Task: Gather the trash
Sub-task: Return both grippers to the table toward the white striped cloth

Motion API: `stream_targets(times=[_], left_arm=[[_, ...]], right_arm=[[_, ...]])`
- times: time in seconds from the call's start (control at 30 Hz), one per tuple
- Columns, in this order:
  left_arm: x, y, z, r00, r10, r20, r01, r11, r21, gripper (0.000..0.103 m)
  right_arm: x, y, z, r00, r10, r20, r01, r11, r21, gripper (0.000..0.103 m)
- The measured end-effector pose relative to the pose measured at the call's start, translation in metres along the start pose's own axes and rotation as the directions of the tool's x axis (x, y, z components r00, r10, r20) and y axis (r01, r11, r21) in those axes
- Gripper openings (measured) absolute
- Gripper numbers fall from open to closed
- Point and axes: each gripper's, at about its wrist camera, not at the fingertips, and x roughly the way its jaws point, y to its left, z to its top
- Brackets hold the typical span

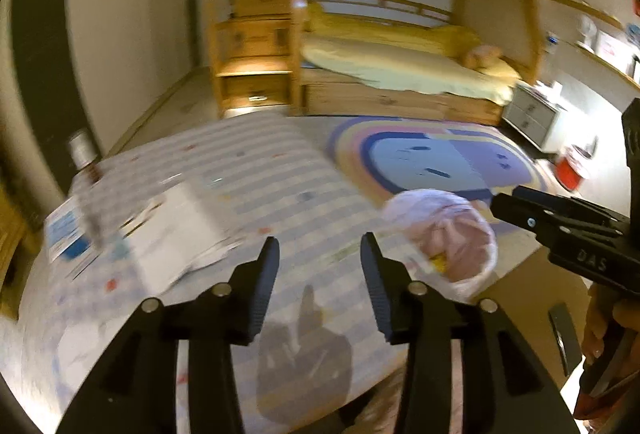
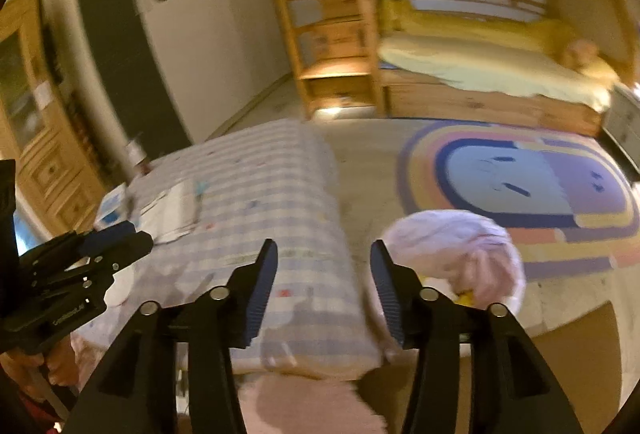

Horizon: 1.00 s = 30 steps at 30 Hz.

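Black ribbed pads frame both views: the left tool [image 1: 320, 266] hangs over a table under a blue-and-white checked cloth [image 1: 280, 169], its jaws spread wide with nothing between them. The right tool [image 2: 324, 270] is likewise wide apart and holds nothing, poised at the cloth's right edge.

Just right of each tool's right finger sits a pinkish-white plastic bag [image 1: 452, 238], crumpled and open at the top, something yellow showing inside; it stands beside the table edge, and whether on the floor or raised I cannot tell. In the left view the right tool's tips reach toward the bag's upper right, close to it; contact is unclear.

Only the left view shows the white papers [image 1: 176, 230] and a blue-printed leaflet [image 1: 66, 238] clearly, lying on the cloth to the left, with a blurred bottle [image 1: 82, 153] beyond. Only the right view shows a wooden cabinet [image 2: 44, 153] at far left.

Farther off lie a rainbow rug [image 2: 520, 185] and a wooden bunk bed [image 1: 404, 73] with yellow bedding.
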Motion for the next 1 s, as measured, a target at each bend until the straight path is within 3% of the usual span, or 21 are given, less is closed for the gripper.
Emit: stream_targets(times=[0.23, 0.47, 0.73, 1.0], left_arm=[[-0.024, 0.077, -0.025, 0.988, 0.157, -0.005, -0.156, 0.979, -0.129, 0.051], [-0.043, 0.147, -0.05, 0.954, 0.3, -0.029, -0.297, 0.923, -0.245, 0.064], [-0.048, 0.181, -0.061, 0.94, 0.338, -0.052, -0.338, 0.892, -0.299, 0.064], [-0.035, 0.198, -0.067, 0.939, 0.333, -0.086, -0.343, 0.885, -0.316, 0.064]], right_arm=[[0.025, 0.074, 0.003, 0.994, 0.099, -0.046, -0.104, 0.985, -0.135, 0.053], [0.055, 0.135, 0.002, 0.982, 0.163, -0.097, -0.181, 0.958, -0.222, 0.053], [0.105, 0.19, 0.002, 0.971, 0.175, -0.164, -0.219, 0.925, -0.312, 0.049], [0.159, 0.209, 0.004, 0.968, 0.117, -0.224, -0.184, 0.934, -0.307, 0.049]])
